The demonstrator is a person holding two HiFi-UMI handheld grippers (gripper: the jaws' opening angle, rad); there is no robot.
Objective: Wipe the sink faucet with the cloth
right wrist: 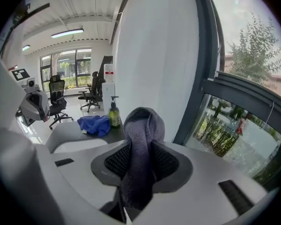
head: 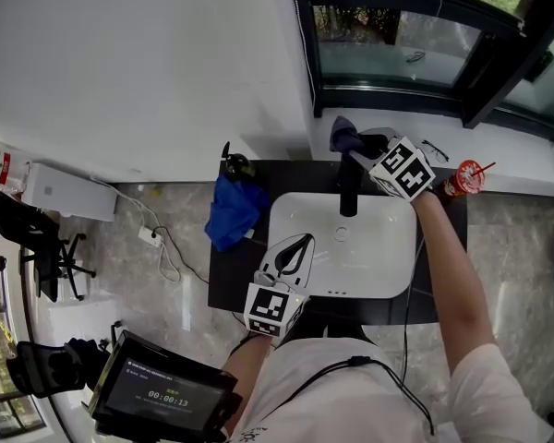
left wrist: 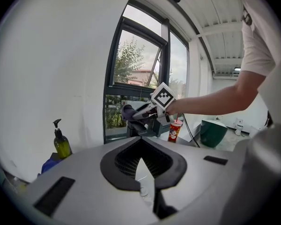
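Observation:
A black faucet [head: 349, 190] stands at the back of the white sink [head: 388, 247]. My right gripper [head: 358, 146] is just above the faucet's top, shut on a dark grey-purple cloth [head: 343, 134]. In the right gripper view the cloth [right wrist: 139, 153] hangs bunched between the jaws and sticks out past them. From the left gripper view, the cloth [left wrist: 128, 110] is held over the faucet [left wrist: 139, 128]. My left gripper [head: 295, 250] hovers over the sink's front left rim, shut with nothing in it.
A blue rag [head: 234, 210] and a green soap bottle [head: 234, 165] sit on the dark counter left of the sink. A red cup [head: 461, 179] with a straw and a pair of glasses [head: 434, 149] lie at the right, below the window. White wall rises behind.

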